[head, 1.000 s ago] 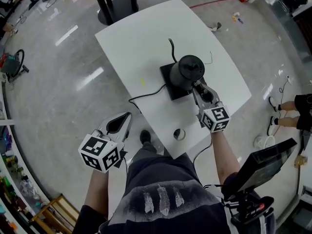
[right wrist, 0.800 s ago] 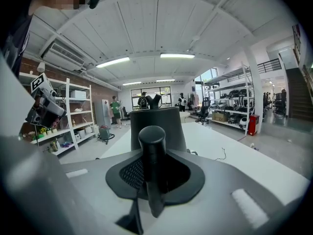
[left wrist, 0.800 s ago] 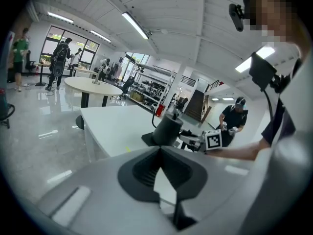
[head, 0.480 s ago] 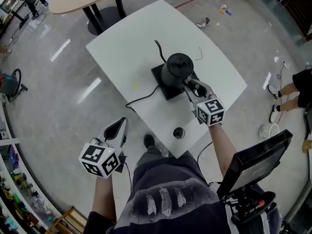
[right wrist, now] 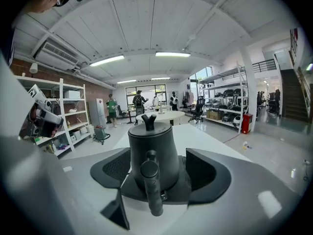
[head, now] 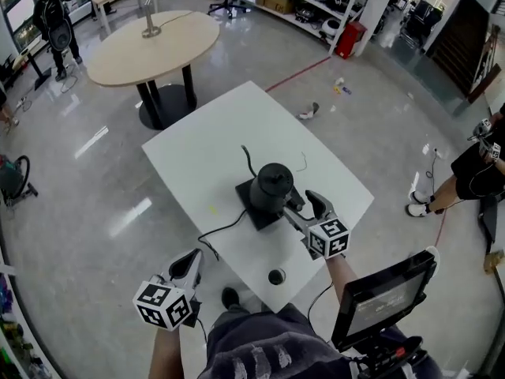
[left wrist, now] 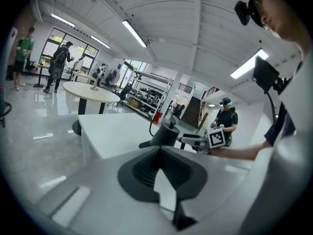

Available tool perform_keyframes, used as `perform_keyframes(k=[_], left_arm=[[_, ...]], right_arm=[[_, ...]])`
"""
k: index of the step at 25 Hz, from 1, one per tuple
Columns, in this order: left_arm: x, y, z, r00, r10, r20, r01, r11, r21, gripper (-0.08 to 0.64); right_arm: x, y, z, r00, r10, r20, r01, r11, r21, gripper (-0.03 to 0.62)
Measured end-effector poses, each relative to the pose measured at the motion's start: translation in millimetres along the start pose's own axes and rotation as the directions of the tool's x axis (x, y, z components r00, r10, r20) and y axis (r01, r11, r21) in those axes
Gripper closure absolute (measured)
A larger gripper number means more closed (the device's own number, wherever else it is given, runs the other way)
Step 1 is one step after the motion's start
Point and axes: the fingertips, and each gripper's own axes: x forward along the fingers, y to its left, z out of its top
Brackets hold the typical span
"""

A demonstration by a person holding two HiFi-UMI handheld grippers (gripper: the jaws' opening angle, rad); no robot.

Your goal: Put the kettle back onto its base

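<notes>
Overhead, in the head view, the black kettle stands on its base near the middle of the white bench, a cable trailing toward the near edge; the right gripper sits just beside the kettle, the left gripper well apart, off the bench; in the left gripper view, the jaws are pressed together with nothing between them; in the right gripper view, the jaws, just opened, stand spread either side of the kettle's handle, clear of it.
</notes>
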Motion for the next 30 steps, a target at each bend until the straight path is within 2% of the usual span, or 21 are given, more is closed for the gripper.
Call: perform_keyframes(k=[3, 6, 10, 14, 20, 25, 26, 27, 28, 30], left_arm=[[-1.7, 5.6, 0.6, 1.000, -0.006, 0.013, 0.006, 1.000, -0.006, 0.560], [-0.5, 9.3, 8.7, 0.999, -0.030, 0.037, 0.030, 1.000, 0.002, 0.560], [-4.7, 15.9, 16.5, 0.997, -0.053, 0.055, 0.052, 0.999, 0.015, 0.560], [-1.8, 15.6, 19.4, 0.995, -0.067, 0.073, 0.066, 0.998, 0.014, 0.560], [2.7, 14.0, 23.4, 0.991, -0.111, 0.080, 0.110, 0.994, 0.024, 0.560], [14.3, -5.8, 45.5, 0.982, -0.148, 0.114, 0.143, 0.988, 0.055, 0.560], [13.4, -9.1, 48.0, 0.983, -0.149, 0.110, 0.143, 0.988, 0.061, 0.560], [11.2, -11.6, 48.3, 0.984, -0.144, 0.101, 0.138, 0.988, 0.066, 0.560], [8.8, -14.0, 47.1, 0.987, -0.135, 0.089, 0.129, 0.989, 0.071, 0.560], [5.5, -22.2, 42.9, 0.991, -0.114, 0.073, 0.107, 0.990, 0.090, 0.560]], right_arm=[[-5.7, -1.9, 12.9, 1.000, -0.015, 0.019, 0.015, 1.000, 0.005, 0.247], [-14.3, -4.7, 41.1, 0.996, -0.035, 0.079, 0.033, 0.999, 0.035, 0.245], [-20.8, 8.4, 74.9, 0.989, -0.046, 0.143, 0.046, 0.999, 0.004, 0.247], [-29.1, 25.8, 97.7, 0.983, -0.016, 0.181, 0.019, 1.000, -0.017, 0.247], [-50.9, 56.5, 124.3, 0.974, 0.021, 0.225, -0.035, 0.998, 0.058, 0.278], [-72.1, 54.4, 161.8, 0.958, 0.032, 0.285, -0.042, 0.999, 0.027, 0.366], [-75.5, 54.9, 165.0, 0.956, 0.032, 0.292, -0.044, 0.998, 0.033, 0.422], [-78.1, 57.4, 165.0, 0.955, 0.038, 0.294, -0.051, 0.998, 0.039, 0.541], [-80.1, 61.9, 162.9, 0.955, 0.053, 0.291, -0.067, 0.997, 0.040, 0.591], [-85.2, 71.4, 157.3, 0.954, 0.094, 0.284, -0.107, 0.994, 0.028, 0.591]])
